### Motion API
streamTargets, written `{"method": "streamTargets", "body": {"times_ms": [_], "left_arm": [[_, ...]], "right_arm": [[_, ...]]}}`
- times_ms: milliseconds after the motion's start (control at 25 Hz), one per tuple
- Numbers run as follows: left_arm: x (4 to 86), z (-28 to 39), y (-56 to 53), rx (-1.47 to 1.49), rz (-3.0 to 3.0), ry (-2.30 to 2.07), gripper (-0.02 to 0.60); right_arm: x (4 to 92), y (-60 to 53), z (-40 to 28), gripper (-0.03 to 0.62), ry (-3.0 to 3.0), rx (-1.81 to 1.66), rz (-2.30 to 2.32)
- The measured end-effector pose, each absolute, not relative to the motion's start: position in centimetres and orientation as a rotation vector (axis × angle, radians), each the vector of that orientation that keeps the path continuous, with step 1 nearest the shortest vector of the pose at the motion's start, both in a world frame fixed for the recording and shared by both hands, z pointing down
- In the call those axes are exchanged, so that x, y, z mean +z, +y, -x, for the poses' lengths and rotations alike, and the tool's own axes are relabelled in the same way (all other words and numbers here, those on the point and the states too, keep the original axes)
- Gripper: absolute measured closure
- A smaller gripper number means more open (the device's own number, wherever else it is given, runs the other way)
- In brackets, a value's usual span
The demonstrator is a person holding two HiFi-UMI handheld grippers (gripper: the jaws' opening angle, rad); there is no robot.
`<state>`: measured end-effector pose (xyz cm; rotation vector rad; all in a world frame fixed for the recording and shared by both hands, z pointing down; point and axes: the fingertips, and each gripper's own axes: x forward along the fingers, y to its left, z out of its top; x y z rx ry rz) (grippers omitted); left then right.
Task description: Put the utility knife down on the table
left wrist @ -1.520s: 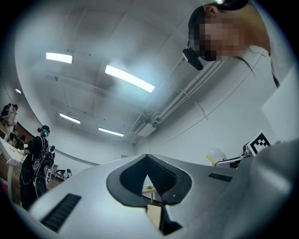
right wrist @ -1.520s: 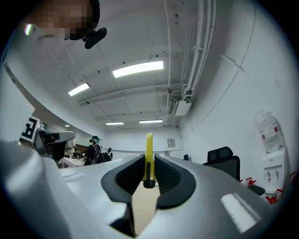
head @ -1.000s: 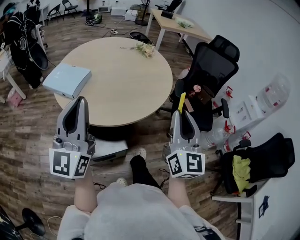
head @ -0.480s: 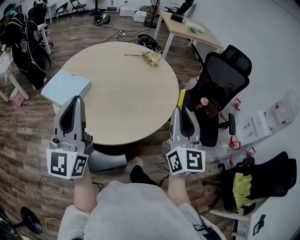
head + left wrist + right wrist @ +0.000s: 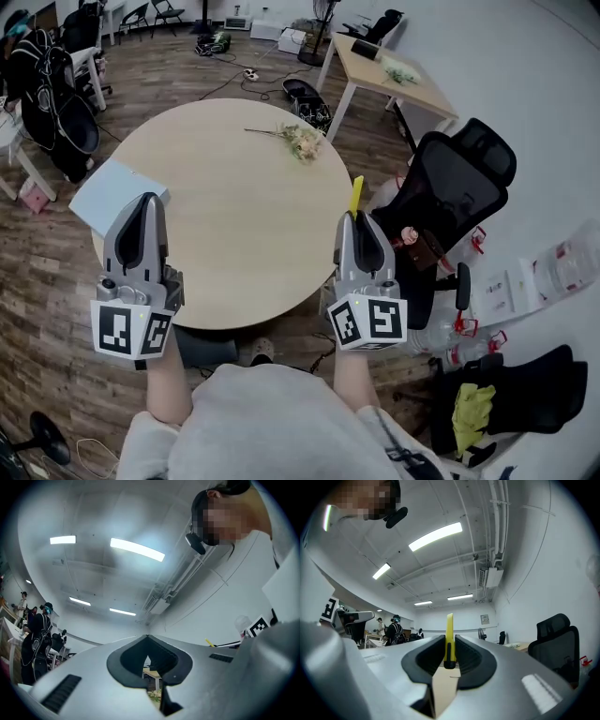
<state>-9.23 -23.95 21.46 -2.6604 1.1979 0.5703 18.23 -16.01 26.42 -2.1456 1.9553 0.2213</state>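
A yellow utility knife [image 5: 355,194] [image 5: 449,638] stands upright between the jaws of my right gripper [image 5: 356,223], which is shut on it at the right edge of the round beige table [image 5: 234,206]. The knife sticks out beyond the jaw tips. My left gripper [image 5: 145,208] [image 5: 149,656] hangs over the table's left edge, jaws closed together with nothing between them. Both grippers point away from me, above the tabletop.
A light blue box [image 5: 111,194] lies at the table's left edge, partly behind the left gripper. A dried flower sprig [image 5: 289,138] rests at the far side. A black office chair [image 5: 450,202] stands right of the table. Another desk [image 5: 394,75] is at the back.
Both grippers have moved forward from the near side to over the table's edges. The knife stays held in the right gripper.
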Motion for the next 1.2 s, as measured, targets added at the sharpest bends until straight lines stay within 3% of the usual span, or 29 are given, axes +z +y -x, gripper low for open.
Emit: {"method": "streamTargets", "body": {"times_ms": [400, 1200], "left_arm": [[22.0, 4.9, -28.6, 0.547, 2.608, 1.293, 0.574], [25.0, 3.7, -33.8, 0.432, 2.574, 1.447, 0.574]], "right_arm": [[27.4, -23.4, -22.6, 0.520, 2.058, 0.184, 2.054], [37.5, -34.0, -22.7, 0.520, 2.312, -0.124, 2.010]]}}
